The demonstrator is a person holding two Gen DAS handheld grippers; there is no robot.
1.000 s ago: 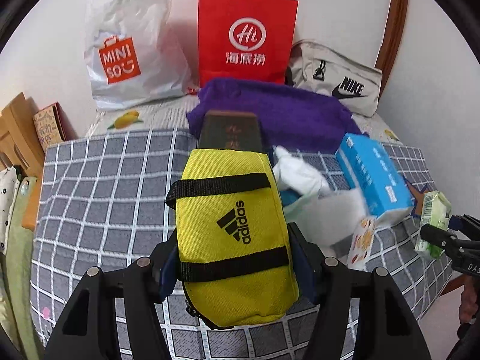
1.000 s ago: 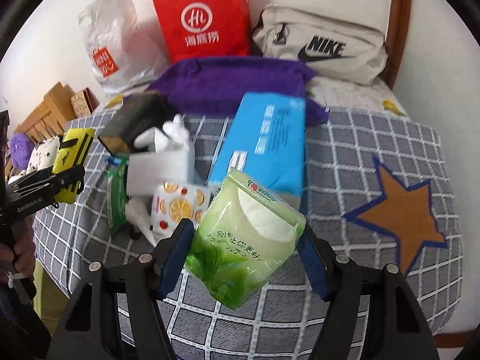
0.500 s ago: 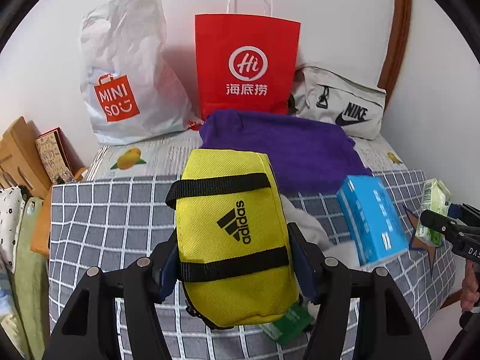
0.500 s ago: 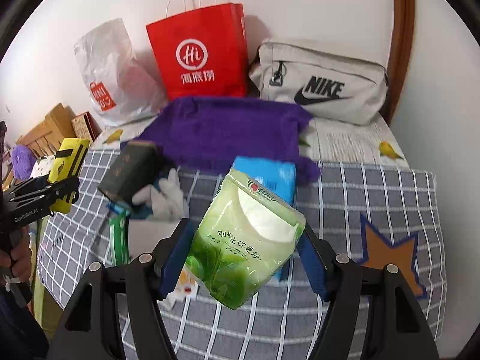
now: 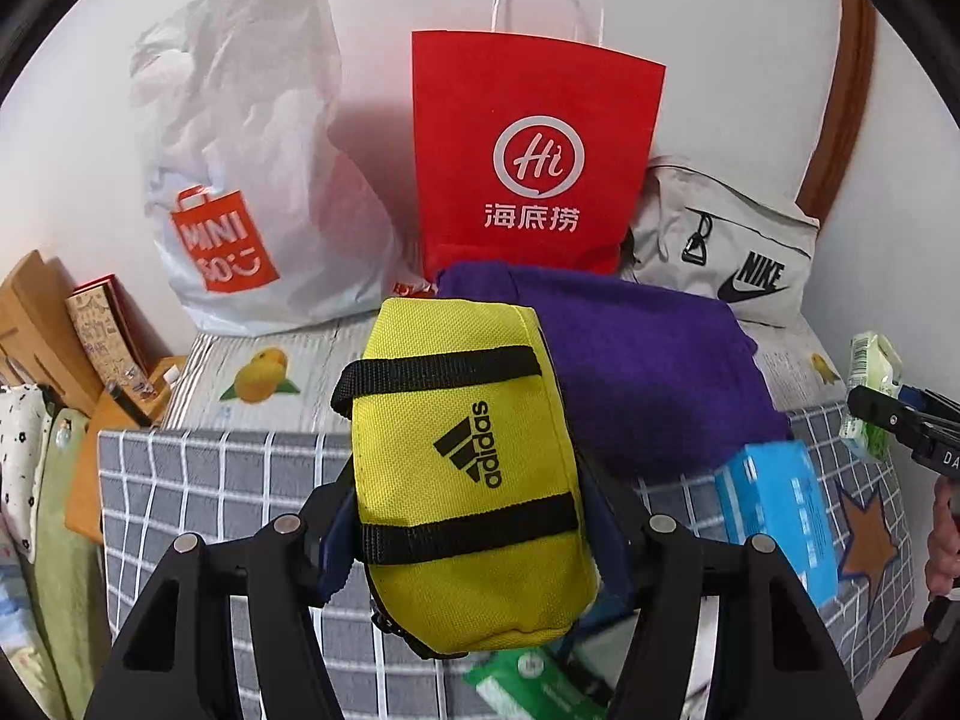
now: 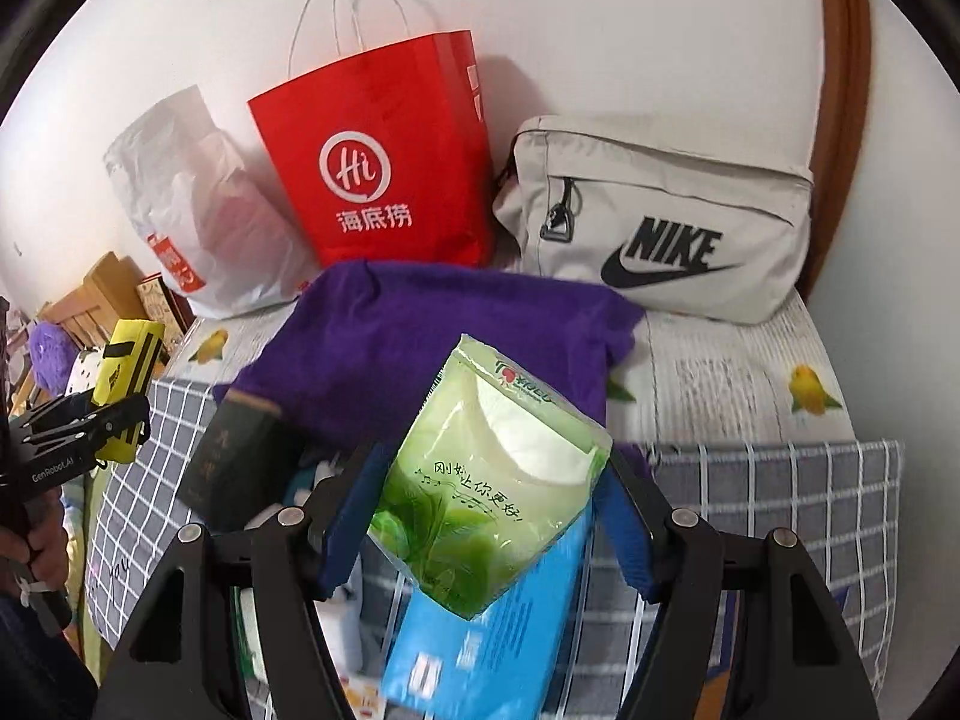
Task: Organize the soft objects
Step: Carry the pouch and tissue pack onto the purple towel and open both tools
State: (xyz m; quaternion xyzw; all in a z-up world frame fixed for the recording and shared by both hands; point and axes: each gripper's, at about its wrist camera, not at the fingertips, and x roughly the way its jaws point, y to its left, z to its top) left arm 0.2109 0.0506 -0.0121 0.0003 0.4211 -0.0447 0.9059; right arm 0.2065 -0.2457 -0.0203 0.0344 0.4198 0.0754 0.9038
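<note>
My left gripper (image 5: 468,534) is shut on a yellow adidas pouch (image 5: 462,468) with black straps, held in the air above the checked grey blanket (image 5: 210,480). My right gripper (image 6: 486,522) is shut on a green tissue pack (image 6: 486,480), also lifted off the bed. Each gripper shows at the edge of the other's view: the yellow pouch (image 6: 129,384) at far left, the green tissue pack (image 5: 870,396) at far right. A purple towel (image 5: 648,360) lies beyond both, and a blue tissue pack (image 6: 492,642) lies under the right gripper.
Against the wall stand a white Miniso plastic bag (image 5: 240,198), a red paper bag (image 5: 528,162) and a beige Nike bag (image 6: 660,222). A dark box (image 6: 234,456) and small packets lie on the blanket. Wooden furniture (image 5: 30,318) stands at left.
Both grippers rose and moved towards the wall with their loads; the bags now loom larger and the clutter on the blanket has slid down out of the left view.
</note>
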